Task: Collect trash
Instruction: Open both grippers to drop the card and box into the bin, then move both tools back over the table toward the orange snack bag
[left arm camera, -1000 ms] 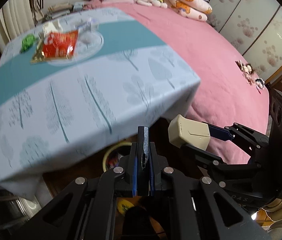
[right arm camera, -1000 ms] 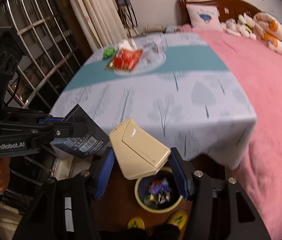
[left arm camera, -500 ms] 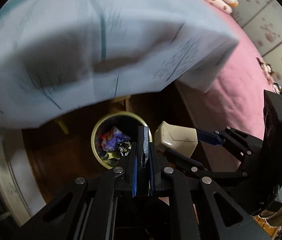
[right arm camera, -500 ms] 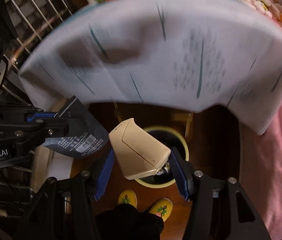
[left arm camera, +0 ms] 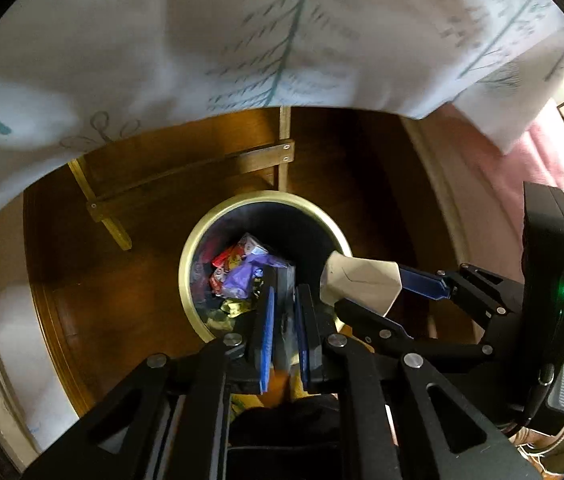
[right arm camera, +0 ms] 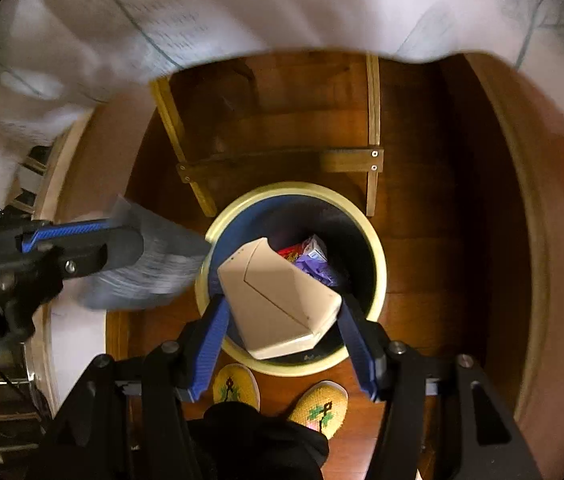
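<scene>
A round bin with a pale yellow rim (left arm camera: 266, 196) (right arm camera: 298, 188) stands on the wooden floor under the table, holding several colourful wrappers (left arm camera: 238, 268). My left gripper (left arm camera: 284, 292) (right arm camera: 130, 236) hangs over the bin's edge. Its jaws are opening, with a dark flat packet (left arm camera: 286, 280) (right arm camera: 150, 268) loose between them and blurred. Directly above the bin, my right gripper (right arm camera: 282, 300) (left arm camera: 346, 288) is shut on a beige carton (right arm camera: 278, 300) (left arm camera: 362, 284).
The white tree-print tablecloth (left arm camera: 242, 40) hangs just above and behind the bin. A wooden table frame with a crossbar (left arm camera: 186, 184) stands behind it. A pink bedspread (left arm camera: 522, 152) lies to the right. A person's yellow slippers (right arm camera: 238, 384) stand in front of the bin.
Both grippers have dropped from table height to just above the bin, pointing steeply down. The left jaws have parted slightly around the dark packet. The beige carton stays gripped.
</scene>
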Tool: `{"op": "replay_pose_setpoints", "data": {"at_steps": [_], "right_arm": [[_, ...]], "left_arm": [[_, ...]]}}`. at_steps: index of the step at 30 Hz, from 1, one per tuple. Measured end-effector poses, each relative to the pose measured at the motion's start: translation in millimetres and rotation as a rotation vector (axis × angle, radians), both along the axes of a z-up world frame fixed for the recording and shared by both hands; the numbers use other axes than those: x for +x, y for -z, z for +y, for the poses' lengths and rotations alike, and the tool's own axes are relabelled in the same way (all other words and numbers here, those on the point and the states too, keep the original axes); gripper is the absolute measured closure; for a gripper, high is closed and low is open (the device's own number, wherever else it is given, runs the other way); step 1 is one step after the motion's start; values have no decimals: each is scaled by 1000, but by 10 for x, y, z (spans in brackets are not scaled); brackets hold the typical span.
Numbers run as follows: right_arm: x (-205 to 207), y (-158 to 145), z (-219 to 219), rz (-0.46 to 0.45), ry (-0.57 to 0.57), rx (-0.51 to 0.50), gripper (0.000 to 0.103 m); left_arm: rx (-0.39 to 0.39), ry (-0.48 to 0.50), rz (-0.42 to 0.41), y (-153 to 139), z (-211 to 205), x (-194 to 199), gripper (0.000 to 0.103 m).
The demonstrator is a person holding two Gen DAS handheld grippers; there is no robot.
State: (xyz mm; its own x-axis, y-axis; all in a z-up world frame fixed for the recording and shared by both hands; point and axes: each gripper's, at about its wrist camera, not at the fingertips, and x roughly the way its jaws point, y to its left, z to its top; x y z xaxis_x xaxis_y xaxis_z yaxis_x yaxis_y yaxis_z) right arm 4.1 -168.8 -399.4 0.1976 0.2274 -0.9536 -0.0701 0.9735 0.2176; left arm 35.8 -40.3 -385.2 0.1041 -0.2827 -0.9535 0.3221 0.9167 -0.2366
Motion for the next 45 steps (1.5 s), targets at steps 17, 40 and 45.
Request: {"op": "replay_pose_setpoints", "data": {"at_steps": [17,40,45], "right_arm": [[115,-191,50,-4,43,38,46],[58,-2794,-196,-219,39,91,46],[149,-3310,-191,-295,1,112,46]], "left_arm": [[76,-104,-60,-205,234,143,14],[81,-269,-310,-3073,596,-106,13],[82,-285,-374,-3600,611,-66,13]]}}
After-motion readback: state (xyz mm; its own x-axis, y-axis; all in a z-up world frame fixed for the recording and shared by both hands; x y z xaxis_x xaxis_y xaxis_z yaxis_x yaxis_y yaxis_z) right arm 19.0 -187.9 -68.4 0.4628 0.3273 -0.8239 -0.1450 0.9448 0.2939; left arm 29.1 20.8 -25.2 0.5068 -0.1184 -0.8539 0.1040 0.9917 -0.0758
